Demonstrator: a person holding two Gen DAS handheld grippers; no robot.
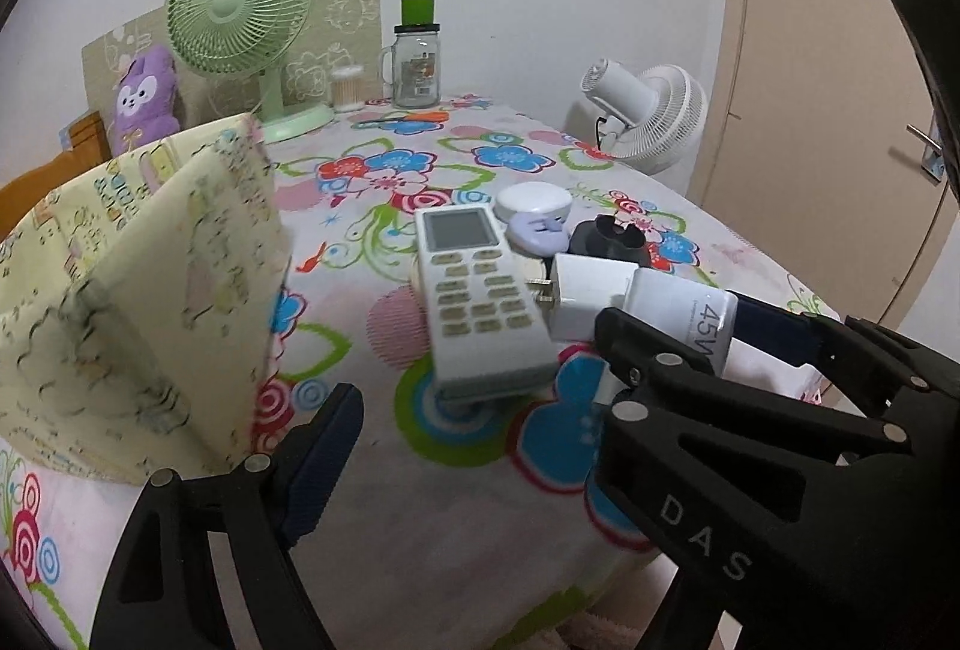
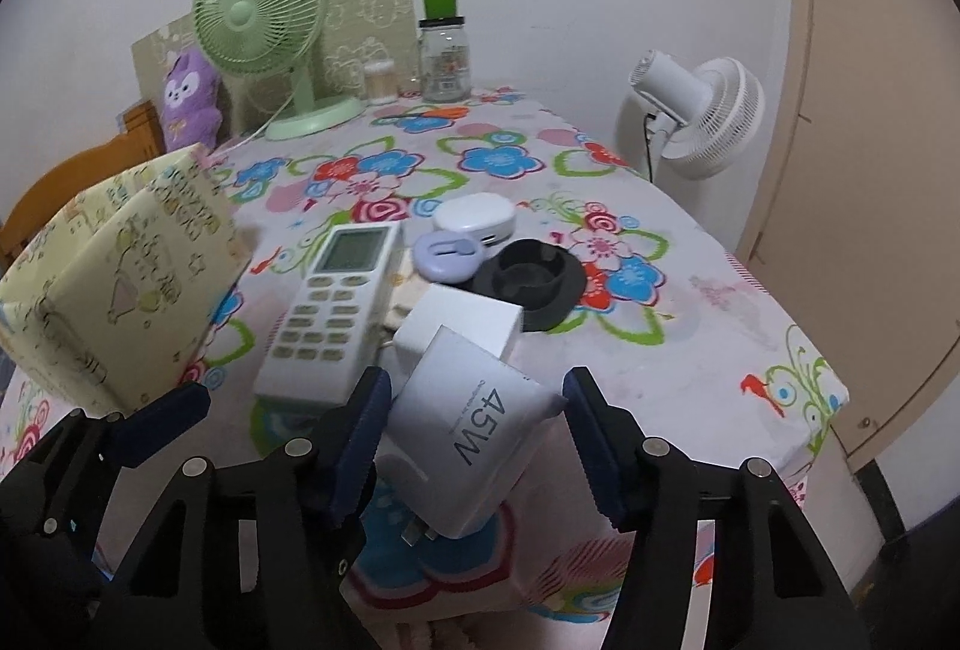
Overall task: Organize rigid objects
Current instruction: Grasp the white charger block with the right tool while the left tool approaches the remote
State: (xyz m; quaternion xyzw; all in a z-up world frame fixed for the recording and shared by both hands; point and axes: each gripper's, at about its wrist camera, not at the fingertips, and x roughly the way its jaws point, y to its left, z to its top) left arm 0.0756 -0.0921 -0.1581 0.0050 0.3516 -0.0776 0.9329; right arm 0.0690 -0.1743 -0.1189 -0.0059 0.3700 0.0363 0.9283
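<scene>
My right gripper (image 2: 474,404) is shut on a white 45W charger (image 2: 480,446), which sits tilted between the blue pads with its prongs toward me. Just beyond it lie a white square adapter (image 2: 462,320) and a white remote (image 2: 330,302). From the left wrist, the charger (image 1: 684,314) is held in the right gripper (image 1: 690,332). My left gripper (image 1: 480,410) stands open with nothing between its fingers. Its left finger is beside a yellow patterned bag (image 1: 138,290). Its right finger is hidden behind the right gripper.
A purple round case (image 2: 447,254), a white round case (image 2: 474,221) and a black dish (image 2: 528,284) lie mid-table on the floral cloth (image 2: 690,350). A green fan (image 2: 264,8), glass jar (image 2: 444,62) and purple plush (image 2: 189,98) line the back. A white fan (image 2: 702,110) stands off the right edge.
</scene>
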